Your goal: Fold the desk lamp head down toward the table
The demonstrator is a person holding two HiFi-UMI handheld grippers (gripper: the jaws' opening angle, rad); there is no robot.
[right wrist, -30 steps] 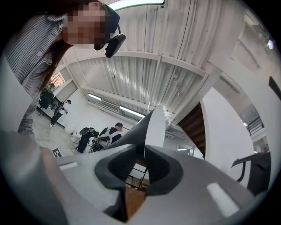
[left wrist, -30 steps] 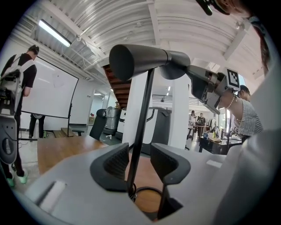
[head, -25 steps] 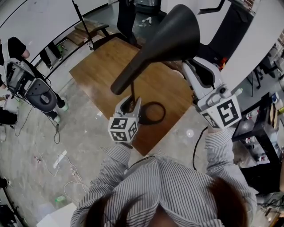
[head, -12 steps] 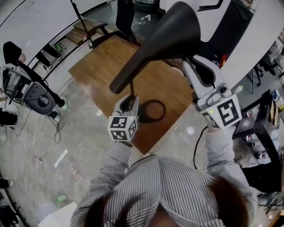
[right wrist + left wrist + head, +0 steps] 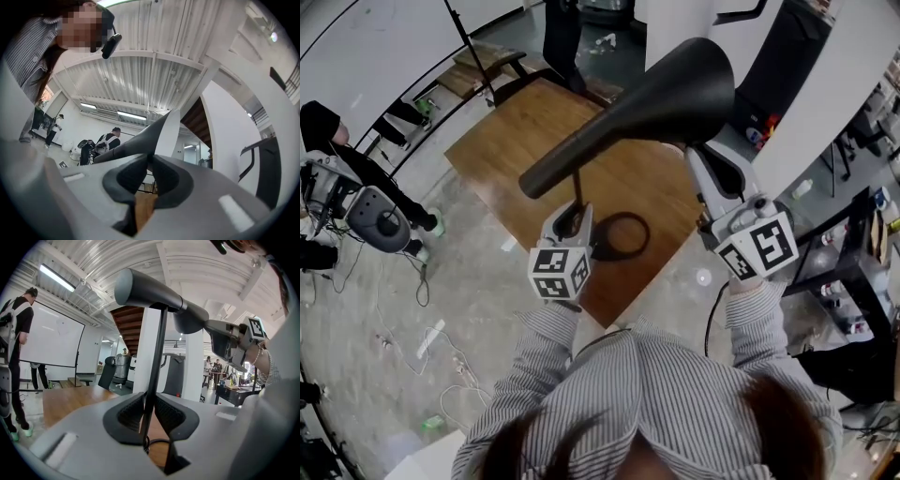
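Note:
The black desk lamp stands on a wooden table [image 5: 511, 131]. Its cone-shaped head [image 5: 647, 108] slants from the narrow end at lower left up to the wide shade at upper right. A thin stem [image 5: 578, 192] rises from the ring base [image 5: 623, 239]. My left gripper [image 5: 574, 216] is shut on that stem, which runs upright between the pads in the left gripper view [image 5: 150, 411]. My right gripper [image 5: 701, 155] reaches under the shade's wide end. In the right gripper view its jaws [image 5: 150, 161] pinch the shade's rim [image 5: 161, 133].
A person [image 5: 342, 150] with equipment stands on the floor at left, and cables [image 5: 422, 337] lie below them. A chair [image 5: 502, 61] sits at the table's far end. A dark shelf unit [image 5: 853, 281] stands at right. My striped sleeves fill the lower frame.
The right gripper has sunk and rolled with the shade, and the lamp head has tilted flatter, its narrow end swinging left. The left gripper stayed on the stem, its jaws drawn narrower.

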